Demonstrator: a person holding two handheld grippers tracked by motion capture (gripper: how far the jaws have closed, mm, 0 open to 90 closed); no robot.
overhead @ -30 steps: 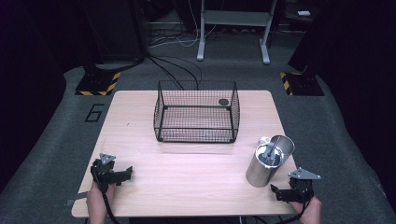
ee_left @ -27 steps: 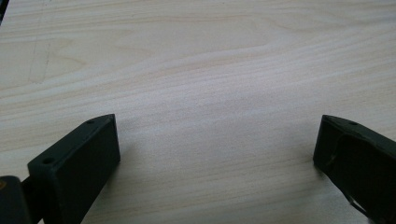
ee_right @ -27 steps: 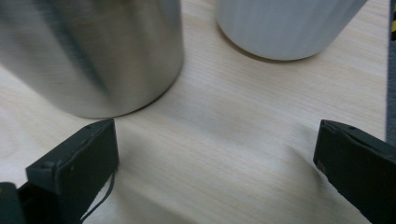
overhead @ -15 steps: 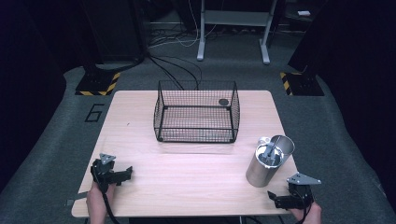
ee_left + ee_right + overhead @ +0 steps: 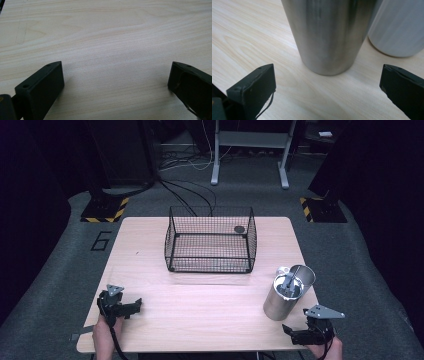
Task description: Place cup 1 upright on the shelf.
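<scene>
Steel cup (image 5: 285, 295) stands on the bench (image 5: 210, 320) near the right edge, untouched. Right claw (image 5: 295, 334) sits just near of it, jaws spread; left claw (image 5: 131, 306) rests spread at the near left. Grasping remains undone.

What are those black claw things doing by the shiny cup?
A person holds a gripper in each hand at a wooden table. The right gripper is open and points at the steel cup, which has a utensil standing in it, without touching it. The left gripper rests open on bare wood. A wire basket sits farther back.
</scene>
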